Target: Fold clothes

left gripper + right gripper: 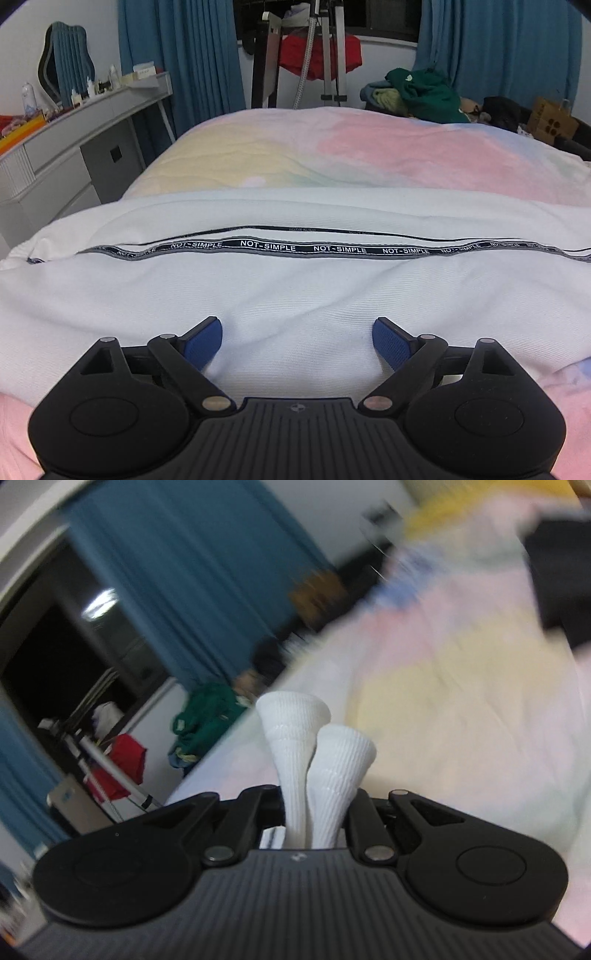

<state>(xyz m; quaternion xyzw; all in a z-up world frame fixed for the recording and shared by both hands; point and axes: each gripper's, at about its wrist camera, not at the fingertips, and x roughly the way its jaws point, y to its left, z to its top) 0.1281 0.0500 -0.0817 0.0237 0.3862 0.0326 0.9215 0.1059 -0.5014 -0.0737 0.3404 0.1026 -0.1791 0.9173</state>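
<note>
A white ribbed garment lies spread across the bed, with a black band reading NOT-SIMPLE running from side to side. My left gripper hovers just over its near part, blue pads wide apart and nothing between them. In the right wrist view my right gripper is shut on bunched white ribbed fabric, two folds of which stick up past the jaws. That view is tilted and blurred.
The bed carries a pastel pink, yellow and blue cover. A grey dresser with small items stands at the left. Blue curtains, a tripod and a heap of green clothes lie beyond the bed's far end.
</note>
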